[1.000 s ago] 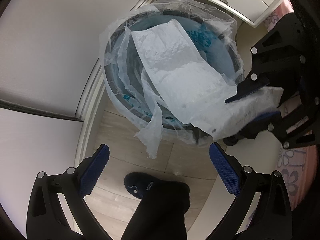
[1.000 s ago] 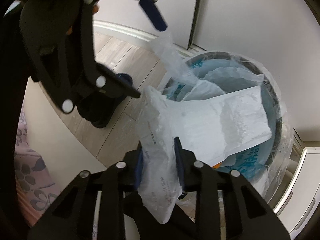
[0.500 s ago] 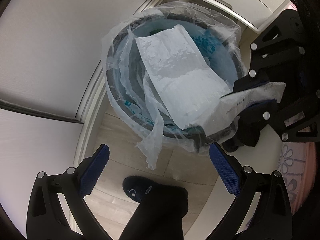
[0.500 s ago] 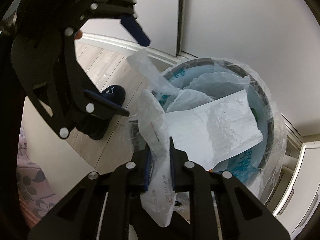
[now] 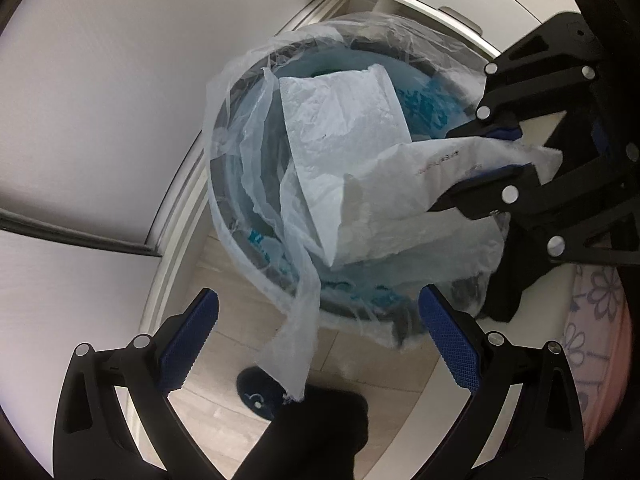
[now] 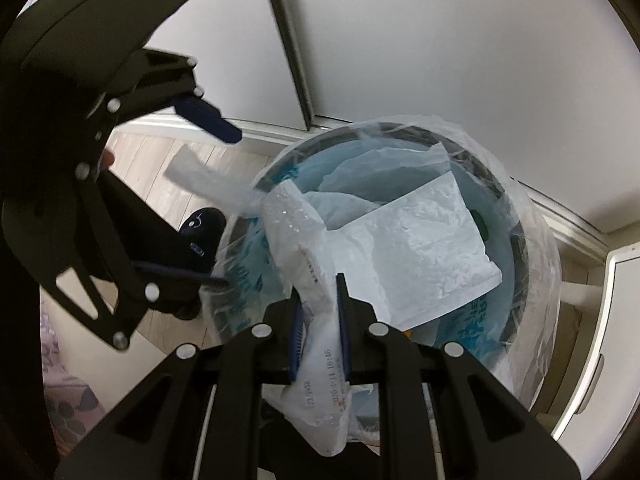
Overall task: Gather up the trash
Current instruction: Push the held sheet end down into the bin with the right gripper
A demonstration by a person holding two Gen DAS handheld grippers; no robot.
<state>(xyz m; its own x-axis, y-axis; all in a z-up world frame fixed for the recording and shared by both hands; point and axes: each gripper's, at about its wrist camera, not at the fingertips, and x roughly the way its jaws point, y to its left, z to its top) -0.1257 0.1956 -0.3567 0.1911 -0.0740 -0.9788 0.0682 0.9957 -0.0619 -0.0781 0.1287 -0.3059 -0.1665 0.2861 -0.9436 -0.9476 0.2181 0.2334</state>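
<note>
Right wrist view, bottom centre: your right gripper point(image 6: 320, 320) is clamped on the white wrapper point(image 6: 320, 360), whose far end drapes into the lined bin point(image 6: 532, 240) at frame centre, likely so it drops inside on release. Left gripper point(image 5: 316, 344) hangs spread wide with nothing between its pads, bottom of its own view, just short of the bin, probably free to handle the loose liner point(image 5: 296, 332).
</note>
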